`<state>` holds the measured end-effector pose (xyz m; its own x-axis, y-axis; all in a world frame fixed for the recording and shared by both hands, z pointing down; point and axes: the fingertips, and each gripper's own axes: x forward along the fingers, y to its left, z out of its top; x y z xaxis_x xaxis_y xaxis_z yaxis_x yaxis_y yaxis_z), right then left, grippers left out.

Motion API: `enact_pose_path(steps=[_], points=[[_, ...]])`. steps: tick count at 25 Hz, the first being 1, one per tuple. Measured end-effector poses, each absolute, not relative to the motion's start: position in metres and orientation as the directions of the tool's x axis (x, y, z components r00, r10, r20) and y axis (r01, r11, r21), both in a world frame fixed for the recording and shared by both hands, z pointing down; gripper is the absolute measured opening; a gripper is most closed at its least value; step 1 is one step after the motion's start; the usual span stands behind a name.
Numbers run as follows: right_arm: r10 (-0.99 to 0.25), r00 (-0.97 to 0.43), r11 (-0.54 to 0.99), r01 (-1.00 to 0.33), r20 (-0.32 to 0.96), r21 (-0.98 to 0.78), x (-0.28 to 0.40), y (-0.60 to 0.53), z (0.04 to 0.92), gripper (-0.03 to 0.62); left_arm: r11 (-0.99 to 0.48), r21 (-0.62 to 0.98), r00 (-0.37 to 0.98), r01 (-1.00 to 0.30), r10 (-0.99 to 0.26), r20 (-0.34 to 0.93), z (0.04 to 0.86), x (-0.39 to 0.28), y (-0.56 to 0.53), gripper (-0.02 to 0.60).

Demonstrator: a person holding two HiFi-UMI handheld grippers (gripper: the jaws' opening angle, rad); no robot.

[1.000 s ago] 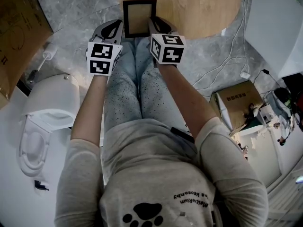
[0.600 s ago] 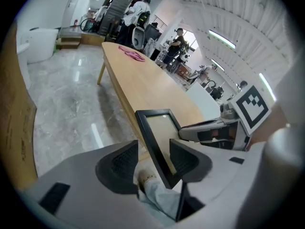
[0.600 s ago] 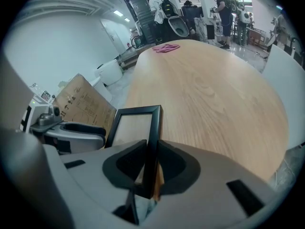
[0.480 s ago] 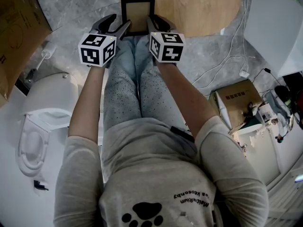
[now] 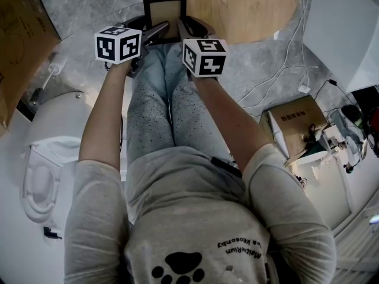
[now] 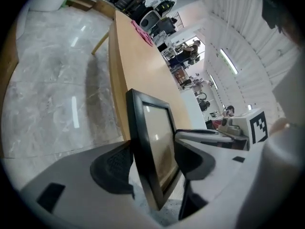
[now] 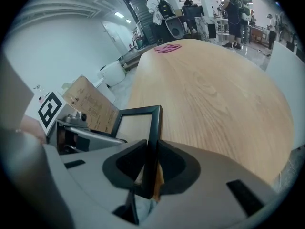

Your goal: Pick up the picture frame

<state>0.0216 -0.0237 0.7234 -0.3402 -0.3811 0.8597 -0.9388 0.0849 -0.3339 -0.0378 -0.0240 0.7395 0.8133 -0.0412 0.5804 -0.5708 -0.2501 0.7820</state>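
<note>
Fingers (image 7: 177,167) of the right gripper (image 7: 151,166) pinch the frame (image 7: 135,124), steadying it while the left gripper's (image 6: 152,163) are opening around it.

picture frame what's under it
The picture frame hangs over the near edge of the wooden table, with the person's speckled trousers below its lower corner. Its bottom edge and any contact with the table are covered by the right gripper shut on it.

- frame (image 7: 155,123): black border, smooth, matt; pane glossy, I see glints on it
- table (image 7: 214,94): pale wood, grained, smooth
- floor (image 6: 47,89): grey marble look, polished
- my trousers (image 5: 148,111): speckled cloth
</note>
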Motion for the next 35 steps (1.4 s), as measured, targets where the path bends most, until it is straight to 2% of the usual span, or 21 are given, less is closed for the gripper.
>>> enact_pose_path(steps=[6, 10, 17, 21, 25, 28, 35], points=[[-0.376, -0.376, 0.096, -0.925, 0.847, -0.368, 0.018, -0.022, 0.723, 0.078, -0.157, 0.842, 0.856, -0.516, -0.059, 0.513, 0.728, -0.034, -0.022, 0.264], [-0.372, -0.422, 0.099, -0.904, 0.827, -0.416, 0.016, -0.02, 0.723, 0.079, -0.148, 0.887, 0.899, -0.438, -0.05, 0.436, 0.714, -0.037, -0.017, 0.264], [-0.369, -0.476, 0.09, -0.873, 0.798, -0.479, 0.017, -0.018, 0.724, 0.078, -0.106, 0.919, 0.925, -0.38, -0.048, 0.377, 0.704, -0.026, -0.015, 0.259], [-0.354, -0.506, 0.094, -0.856, 0.787, -0.508, 0.012, -0.015, 0.723, 0.078, -0.107, 0.917, 0.923, -0.384, -0.051, 0.381, 0.704, -0.021, -0.013, 0.176], [-0.357, -0.518, 0.082, -0.846, 0.777, -0.527, 0.011, -0.008, 0.721, 0.075, -0.124, 0.91, 0.919, -0.395, -0.039, 0.393, 0.701, -0.013, -0.006, 0.167], [-0.35, -0.533, 0.103, -0.839, 0.771, -0.534, 0.008, -0.006, 0.719, 0.075, -0.136, 0.874, 0.884, -0.467, -0.05, 0.465, 0.709, -0.02, -0.004, 0.036], [-0.342, -0.537, 0.118, -0.839, 0.772, -0.531, 0.007, -0.003, 0.714, 0.075, -0.146, 0.843, 0.855, -0.517, -0.047, 0.516, 0.704, -0.021, 0.0, 0.018]])
